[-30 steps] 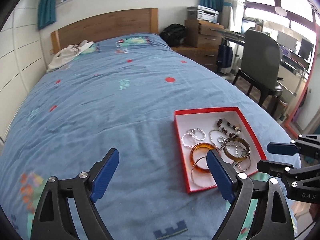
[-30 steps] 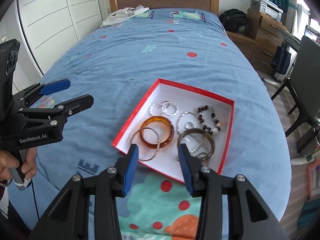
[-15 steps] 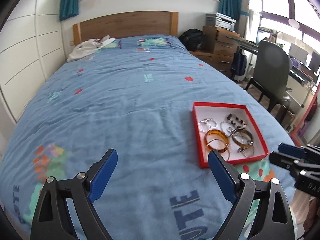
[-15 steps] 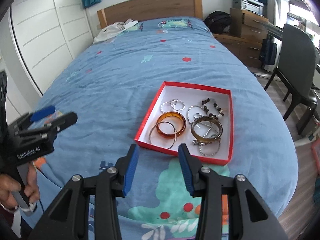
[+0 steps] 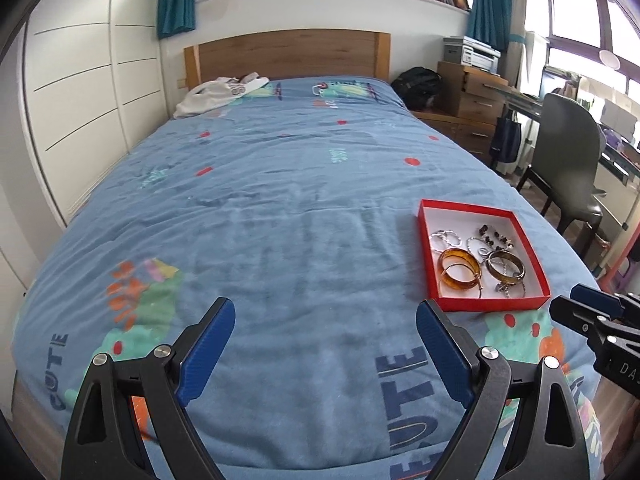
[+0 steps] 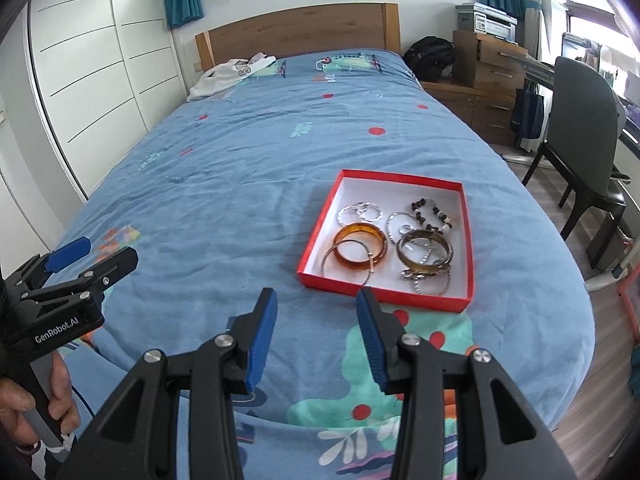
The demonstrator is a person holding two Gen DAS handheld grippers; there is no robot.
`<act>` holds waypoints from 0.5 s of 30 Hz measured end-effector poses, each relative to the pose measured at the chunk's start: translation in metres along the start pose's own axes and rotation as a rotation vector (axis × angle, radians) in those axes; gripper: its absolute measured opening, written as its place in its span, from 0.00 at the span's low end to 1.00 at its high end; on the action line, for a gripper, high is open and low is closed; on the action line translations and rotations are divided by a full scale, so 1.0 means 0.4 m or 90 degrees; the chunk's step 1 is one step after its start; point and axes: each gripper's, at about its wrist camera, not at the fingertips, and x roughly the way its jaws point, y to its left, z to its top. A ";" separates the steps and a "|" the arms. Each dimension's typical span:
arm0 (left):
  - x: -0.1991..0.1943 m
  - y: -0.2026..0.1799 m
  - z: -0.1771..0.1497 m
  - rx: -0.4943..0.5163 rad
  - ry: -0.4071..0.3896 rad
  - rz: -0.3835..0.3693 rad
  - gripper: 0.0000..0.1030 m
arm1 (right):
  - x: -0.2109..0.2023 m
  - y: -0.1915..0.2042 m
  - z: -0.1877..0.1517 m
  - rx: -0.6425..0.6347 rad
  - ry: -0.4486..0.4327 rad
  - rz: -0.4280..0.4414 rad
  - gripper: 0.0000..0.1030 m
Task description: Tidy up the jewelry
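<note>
From the left wrist, a bed (image 5: 280, 208) under a blue quilt fills the room; the red box (image 5: 486, 304) of bangles lies near its right edge, a dark chair (image 5: 568, 160) beyond. The left claw (image 5: 324, 344) gapes wide, empty. From the right wrist, the right claw (image 6: 316, 320) hovers part-open, empty, just short of the red box, bare quilt between.
</note>
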 end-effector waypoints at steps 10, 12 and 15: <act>-0.052 0.048 -0.027 -0.033 -0.009 0.021 0.96 | -0.006 0.041 -0.043 0.007 -0.004 -0.006 0.39; -0.057 0.051 -0.030 -0.035 -0.009 0.021 0.96 | -0.008 0.043 -0.051 0.012 -0.005 -0.012 0.39; -0.062 0.053 -0.033 -0.033 -0.010 0.023 0.96 | -0.009 0.041 -0.062 0.017 -0.003 -0.020 0.39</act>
